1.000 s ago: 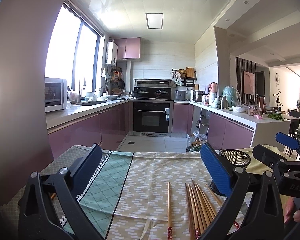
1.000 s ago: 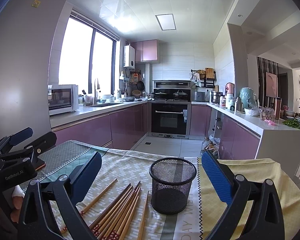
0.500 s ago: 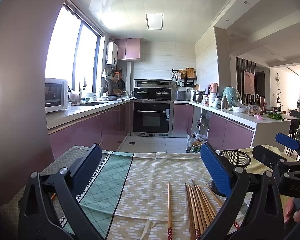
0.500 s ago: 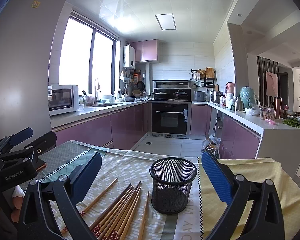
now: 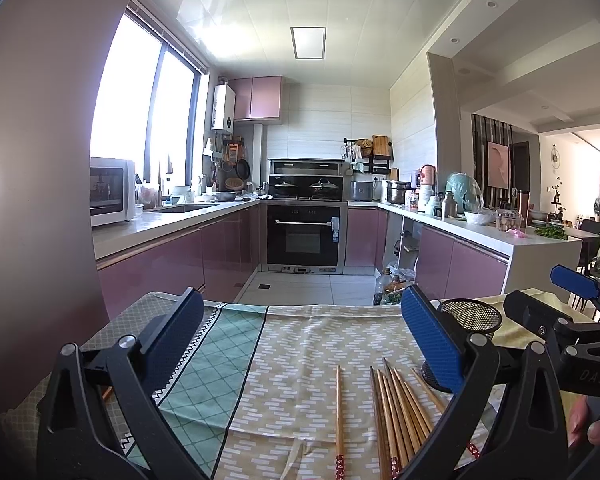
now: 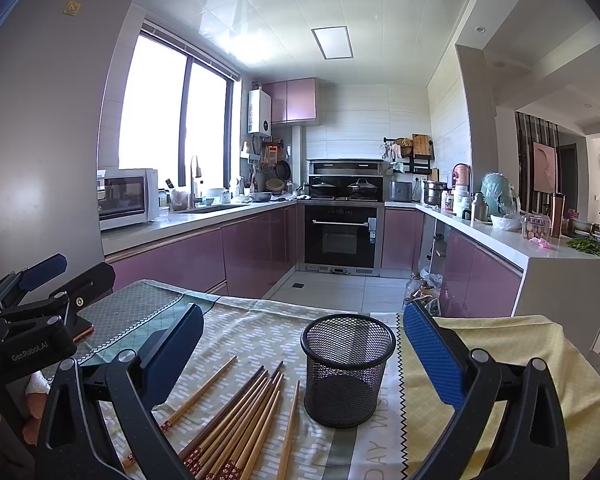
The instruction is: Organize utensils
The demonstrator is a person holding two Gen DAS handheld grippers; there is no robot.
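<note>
Several wooden chopsticks (image 6: 240,420) with red patterned ends lie in a loose bundle on the tablecloth (image 6: 260,332), one single chopstick (image 5: 339,412) apart to their left. A black mesh holder (image 6: 348,368) stands upright and empty just right of the bundle. My right gripper (image 6: 304,352) hovers open above the cloth, holder and chopsticks between its wide jaws. My left gripper (image 5: 300,340) is open too, with nothing between its fingers, the chopsticks (image 5: 400,412) low on its right. In the left wrist view the holder (image 5: 472,316) is partly hidden behind a blue pad.
The patterned tablecloth ends at the far table edge (image 5: 320,306), beyond it a kitchen floor and purple cabinets (image 6: 260,248). The other gripper (image 6: 28,320) shows at the left of the right wrist view, with a hand (image 6: 28,408) under it. A yellow cloth section (image 6: 500,340) lies right of the holder.
</note>
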